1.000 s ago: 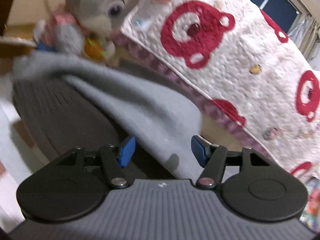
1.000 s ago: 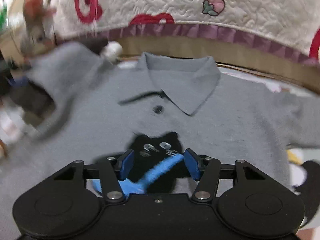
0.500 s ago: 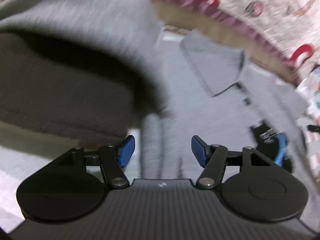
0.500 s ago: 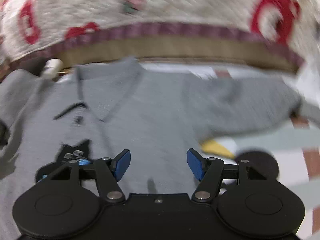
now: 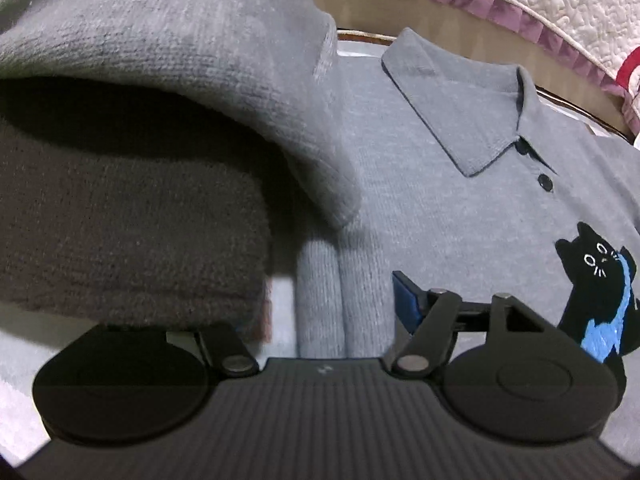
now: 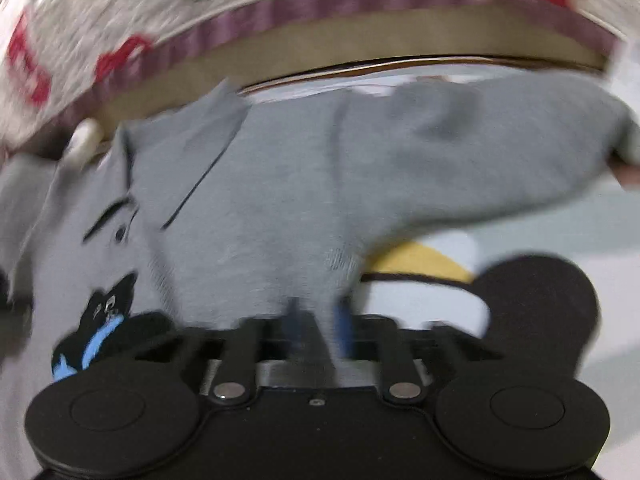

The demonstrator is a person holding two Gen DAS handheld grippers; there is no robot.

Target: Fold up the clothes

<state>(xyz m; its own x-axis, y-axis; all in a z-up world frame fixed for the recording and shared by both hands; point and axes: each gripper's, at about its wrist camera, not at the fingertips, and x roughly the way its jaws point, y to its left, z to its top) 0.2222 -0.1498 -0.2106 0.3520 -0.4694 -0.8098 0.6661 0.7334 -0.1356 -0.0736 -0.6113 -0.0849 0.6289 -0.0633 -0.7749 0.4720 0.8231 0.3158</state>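
The grey polo sweater (image 5: pixel 432 208) lies flat, front up, on a patterned mat (image 6: pixel 560 216) beside the quilted bed (image 5: pixel 568 12). Left gripper (image 5: pixel 320 300): fingers spread, one hidden under the draped sleeve (image 5: pixel 168 64). Right gripper (image 6: pixel 318 324): fingers pressed together, pinching the sweater's side edge; view blurred.

Sleeve (image 5: pixel 168 92) (draped) blocking left fingers (image 5: pixel 404 304)

The quilt (image 5: pixel 580 8) bears partly cut-off lettering, roughly "Kbon".
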